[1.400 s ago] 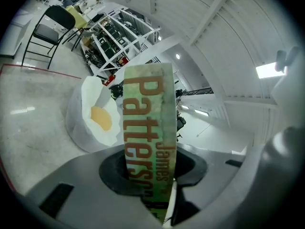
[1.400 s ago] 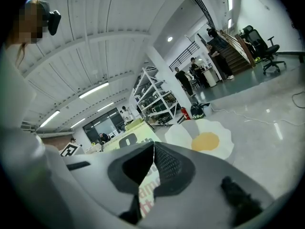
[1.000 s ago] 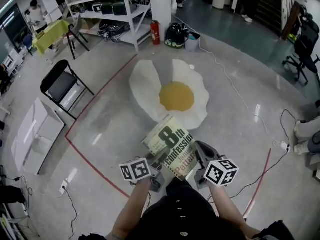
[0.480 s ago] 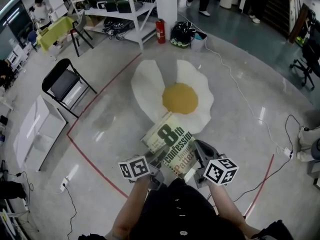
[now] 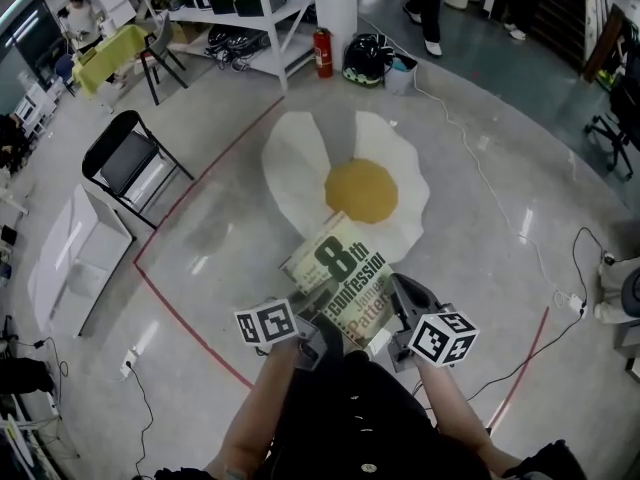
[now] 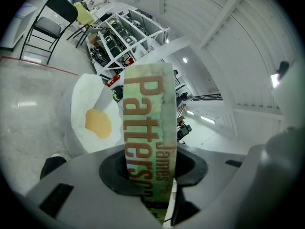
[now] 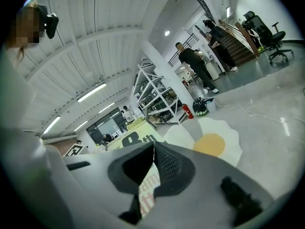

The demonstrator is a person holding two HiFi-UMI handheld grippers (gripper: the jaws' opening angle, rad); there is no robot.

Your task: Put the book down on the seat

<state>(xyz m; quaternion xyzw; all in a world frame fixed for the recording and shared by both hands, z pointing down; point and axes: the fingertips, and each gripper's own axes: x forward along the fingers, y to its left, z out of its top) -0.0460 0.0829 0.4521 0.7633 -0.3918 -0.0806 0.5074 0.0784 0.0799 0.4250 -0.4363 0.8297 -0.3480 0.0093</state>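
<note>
**Item:** book, paperback. Glossy green-cream cover, big dark title, rust lettering on spine.
**Loc.:** mid-air above floor, between both tongs; not yet on any seat.
**Left tongs**: clamped on spine end, grip unchanged over last sec.
**Right tongs**: closed on opp. edge of book.
**Change:** book's far corner now overlaps a bit more of the egg-shaped cushion. Prob. approach under way; set-down still to do.
**Cushion:** flat, soft-looking, white w/ round yellow centre, on polished grey floor.
**Alt. seat:** black folding chair, thin metal frame, well apart to left. Which seat is meant: can't tell.
</note>
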